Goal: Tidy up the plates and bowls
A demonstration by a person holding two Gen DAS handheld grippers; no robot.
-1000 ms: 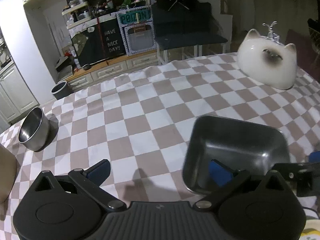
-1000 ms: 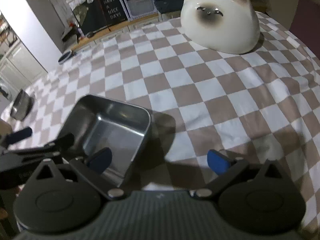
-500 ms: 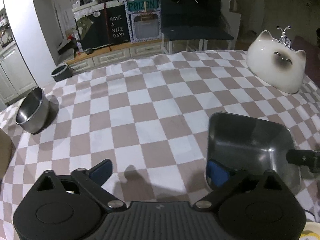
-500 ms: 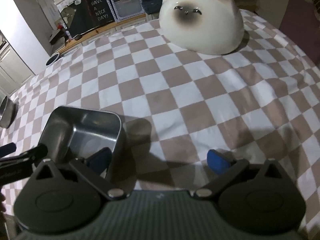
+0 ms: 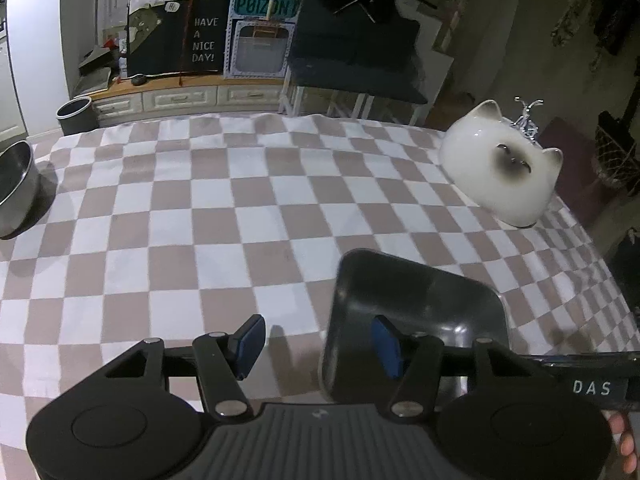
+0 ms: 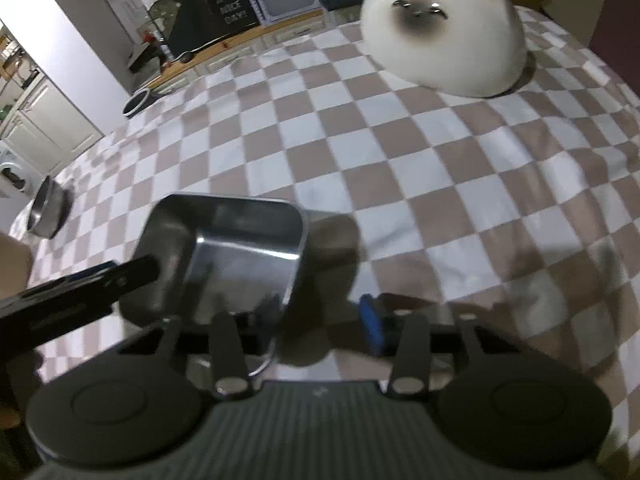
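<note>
A square steel dish (image 5: 420, 300) (image 6: 232, 240) sits on the checked cloth between both grippers. My left gripper (image 5: 318, 342) straddles the dish's left wall. One blue pad (image 5: 386, 346) is inside the dish and the other is outside, clear of the wall. Its jaws are closing. My right gripper (image 6: 316, 318) straddles the opposite wall, with its left finger inside the dish and its blue pad (image 6: 370, 328) outside. Its jaws are closing too, in a blurred view, and a gap still shows at the wall.
A round steel bowl (image 5: 12, 192) (image 6: 48, 208) stands at the far left of the table. A white cat-faced bowl (image 5: 500, 172) (image 6: 440, 28) lies upside down at the far right. The checked tablecloth (image 5: 224, 220) covers the table. Cabinets and a chair stand beyond it.
Both grippers' jaws have narrowed around opposite walls of the square dish. The left gripper has rolled, so its view has tilted. Neither hand has travelled much.
</note>
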